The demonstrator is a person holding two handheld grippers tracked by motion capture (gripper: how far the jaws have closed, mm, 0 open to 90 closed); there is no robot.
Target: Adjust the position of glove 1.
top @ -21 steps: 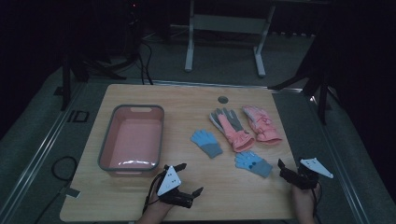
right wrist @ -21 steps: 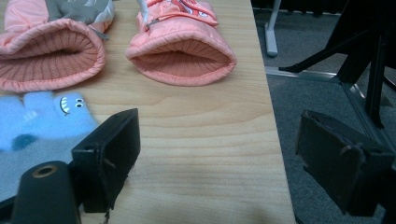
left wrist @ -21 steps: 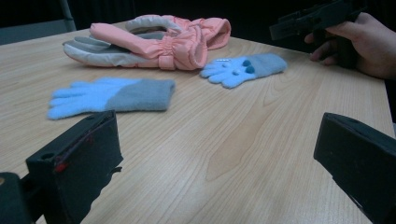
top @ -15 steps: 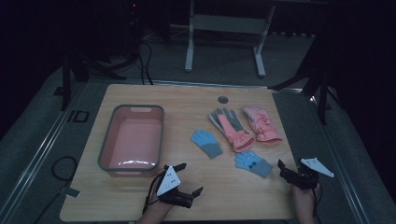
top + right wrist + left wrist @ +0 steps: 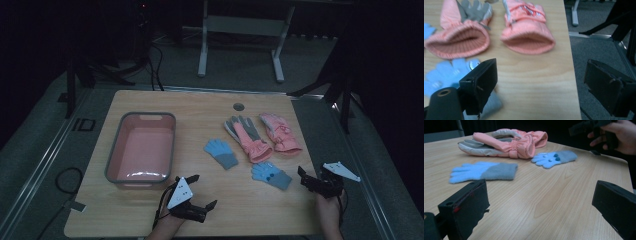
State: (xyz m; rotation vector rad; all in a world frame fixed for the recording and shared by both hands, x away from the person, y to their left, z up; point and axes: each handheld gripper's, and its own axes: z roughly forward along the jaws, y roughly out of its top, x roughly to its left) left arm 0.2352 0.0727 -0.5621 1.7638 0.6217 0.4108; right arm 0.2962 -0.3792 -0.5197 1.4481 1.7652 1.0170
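Note:
Two pink ski gloves lie side by side at the table's right: one palm up with grey fingers (image 5: 246, 138) (image 5: 459, 37), the other (image 5: 280, 133) (image 5: 526, 35) beside it. A blue knit glove (image 5: 221, 153) (image 5: 484, 171) lies nearer the middle, and a second one (image 5: 271, 175) (image 5: 554, 158) (image 5: 446, 72) lies closer to the front. My left gripper (image 5: 202, 191) (image 5: 539, 187) hovers open at the front edge, nothing between its jaws. My right gripper (image 5: 304, 180) (image 5: 541, 72) is open at the front right corner, just right of the second blue glove.
A pink basin with a grey rim (image 5: 113, 159) stands on the left half of the wooden table (image 5: 200, 110). A round hole (image 5: 239, 107) sits near the far edge. The table's right edge (image 5: 571, 75) drops to grey floor. A metal stand (image 5: 240, 25) rises behind the table.

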